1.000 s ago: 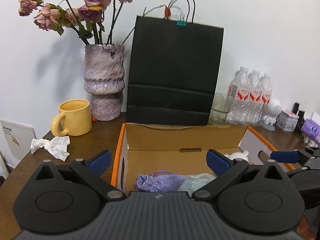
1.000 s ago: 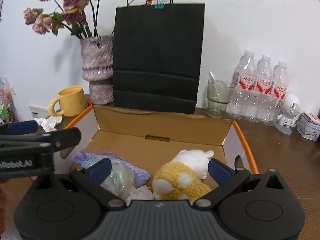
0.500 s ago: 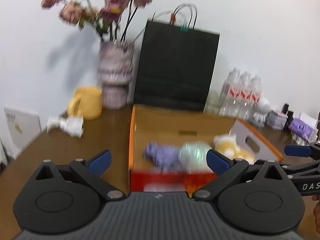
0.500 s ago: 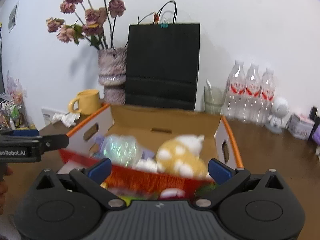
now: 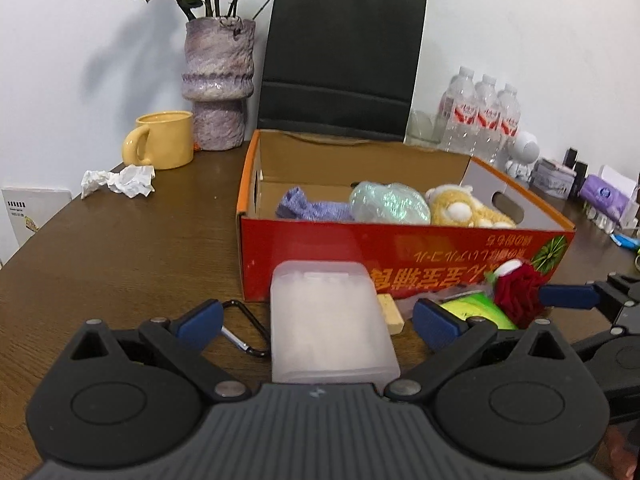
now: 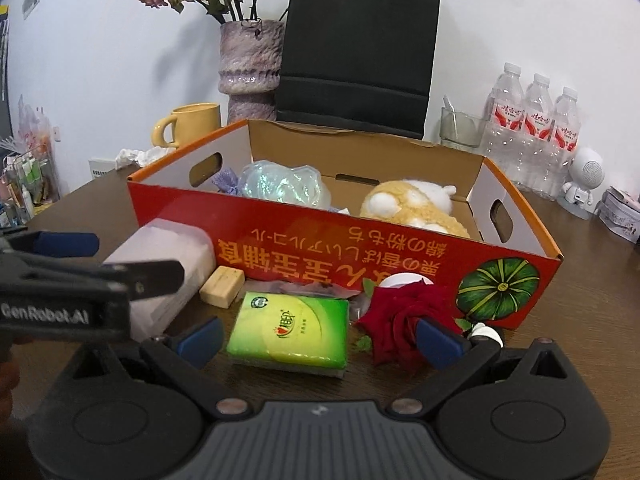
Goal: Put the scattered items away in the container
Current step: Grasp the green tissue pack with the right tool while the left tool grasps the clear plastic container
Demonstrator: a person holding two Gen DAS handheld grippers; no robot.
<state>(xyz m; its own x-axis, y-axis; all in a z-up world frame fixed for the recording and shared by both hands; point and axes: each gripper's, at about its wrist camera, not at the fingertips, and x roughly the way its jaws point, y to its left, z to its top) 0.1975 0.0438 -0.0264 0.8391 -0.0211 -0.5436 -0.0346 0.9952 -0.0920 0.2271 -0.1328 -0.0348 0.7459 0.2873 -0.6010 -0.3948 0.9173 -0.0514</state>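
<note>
Frosted plastic fills the gap ahead of the left gripper (image 5: pixel 316 320): a translucent case (image 5: pixel 330 320) lies flat on the wooden table (image 5: pixel 120 256), its long axis running straight away from the tool toward the red cardboard box (image 5: pixel 400 248), wide-open fingers either side, gripping nothing. Just right sit a small tan block (image 6: pixel 222 285), a green tissue pack (image 6: pixel 290 328) and a red rose (image 6: pixel 400 320). The right gripper (image 6: pixel 320 338), equally open and empty, faces the pack squarely, its right finger touching or overlapping the rose. Each tool appears nearest its own target; the box stands just behind.
</note>
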